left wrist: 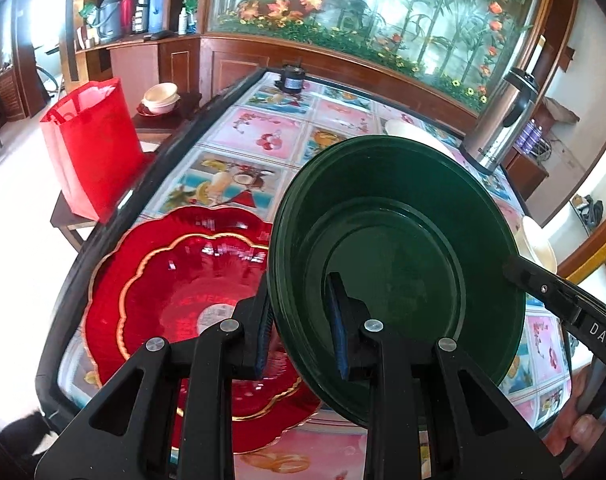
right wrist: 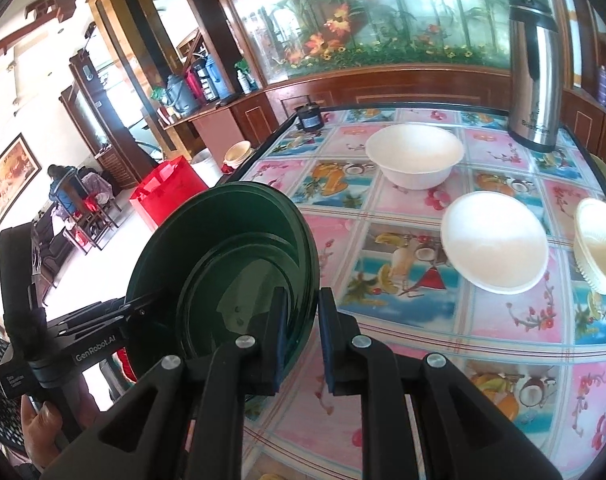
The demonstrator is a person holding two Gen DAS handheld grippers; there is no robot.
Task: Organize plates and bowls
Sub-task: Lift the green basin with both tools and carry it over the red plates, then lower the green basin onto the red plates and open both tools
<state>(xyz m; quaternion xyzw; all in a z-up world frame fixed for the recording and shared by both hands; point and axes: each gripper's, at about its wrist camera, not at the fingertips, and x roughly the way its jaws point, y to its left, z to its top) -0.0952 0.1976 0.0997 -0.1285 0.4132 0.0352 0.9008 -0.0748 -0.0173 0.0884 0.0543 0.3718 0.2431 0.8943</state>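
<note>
Between our two sets of jaws we carried the green plate stack (left wrist: 395, 264), tilted on edge above the worktop (right wrist: 403, 320). Our left gripper (left wrist: 301, 320) had its jaws clenched on the near rim, while our right gripper (right wrist: 301, 340) pinched the opposite rim just as tightly. Just beside and below the left jaws lay the red scalloped plates (left wrist: 175, 296), nested flat, which we judged the likelier landing spot, so the left hand was nearer. Well apart, toward the right hand, sat the white bowls (right wrist: 495, 240).
</note>
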